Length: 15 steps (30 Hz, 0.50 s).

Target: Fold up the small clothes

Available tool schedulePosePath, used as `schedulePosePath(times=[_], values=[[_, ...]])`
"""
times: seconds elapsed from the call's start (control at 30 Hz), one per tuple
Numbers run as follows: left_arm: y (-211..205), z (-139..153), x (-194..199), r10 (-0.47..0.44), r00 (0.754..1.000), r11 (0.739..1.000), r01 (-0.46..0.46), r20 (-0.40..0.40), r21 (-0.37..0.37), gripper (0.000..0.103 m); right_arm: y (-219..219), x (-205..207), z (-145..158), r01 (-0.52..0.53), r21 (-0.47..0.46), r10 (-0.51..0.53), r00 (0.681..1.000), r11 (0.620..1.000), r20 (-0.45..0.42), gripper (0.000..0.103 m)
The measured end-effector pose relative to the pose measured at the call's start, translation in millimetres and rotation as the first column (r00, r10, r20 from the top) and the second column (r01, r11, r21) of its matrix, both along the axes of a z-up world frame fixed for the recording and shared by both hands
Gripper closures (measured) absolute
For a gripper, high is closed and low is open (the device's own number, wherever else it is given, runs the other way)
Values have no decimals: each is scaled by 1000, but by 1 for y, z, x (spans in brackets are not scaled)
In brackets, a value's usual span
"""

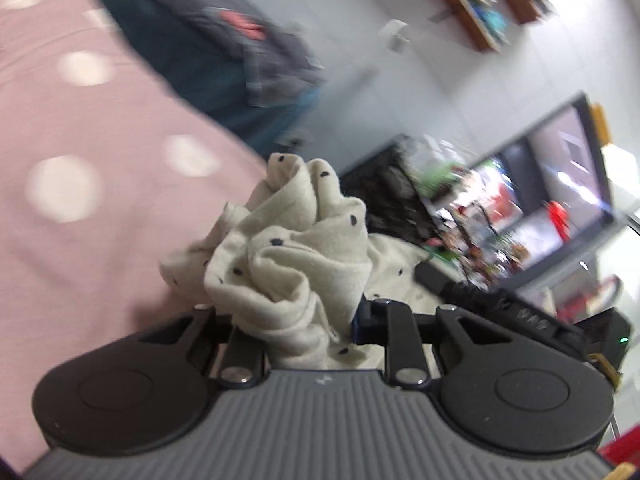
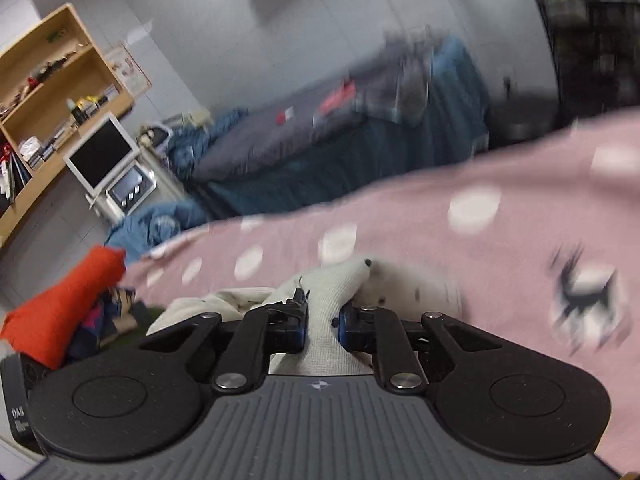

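Observation:
A small cream garment with dark dots (image 1: 296, 248) is bunched between the jaws of my left gripper (image 1: 298, 320), which is shut on it and holds it above the pink dotted bedspread (image 1: 80, 128). My right gripper (image 2: 322, 320) is shut on another part of the same cream garment (image 2: 332, 284), just over the pink bedspread (image 2: 460, 240). The cloth hides the fingertips in both views. The right gripper's body (image 1: 520, 312) shows behind the cloth in the left wrist view.
A pile of clothes with an orange-red piece (image 2: 68, 308) lies at the left. A second bed with grey and blue bedding (image 2: 340, 128) stands beyond. Wooden shelves (image 2: 48, 92), a monitor (image 2: 100, 156) and a cluttered TV stand (image 1: 520, 200) line the walls.

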<state>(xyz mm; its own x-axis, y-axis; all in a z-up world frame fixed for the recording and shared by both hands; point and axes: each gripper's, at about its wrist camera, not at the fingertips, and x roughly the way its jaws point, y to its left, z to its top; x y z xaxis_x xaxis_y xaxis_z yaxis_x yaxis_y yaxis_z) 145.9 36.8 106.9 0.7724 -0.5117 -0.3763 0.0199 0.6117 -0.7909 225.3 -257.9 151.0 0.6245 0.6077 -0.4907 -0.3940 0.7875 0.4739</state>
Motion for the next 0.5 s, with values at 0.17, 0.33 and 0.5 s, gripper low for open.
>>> schedulePosePath(times=[0.17, 0.33, 0.5], values=[[-108, 49, 25, -187, 979, 979, 193, 77, -73, 81, -79, -21, 97, 94, -86, -73, 973, 992, 217, 79], [-239, 32, 13, -409, 910, 907, 413, 62, -82, 78, -171, -68, 125, 255, -217, -189, 940, 942, 284, 79], [-331, -61, -16, -583, 789, 812, 566, -194, -143, 79, -271, -109, 58, 431, -320, -423, 901, 844, 98, 79]])
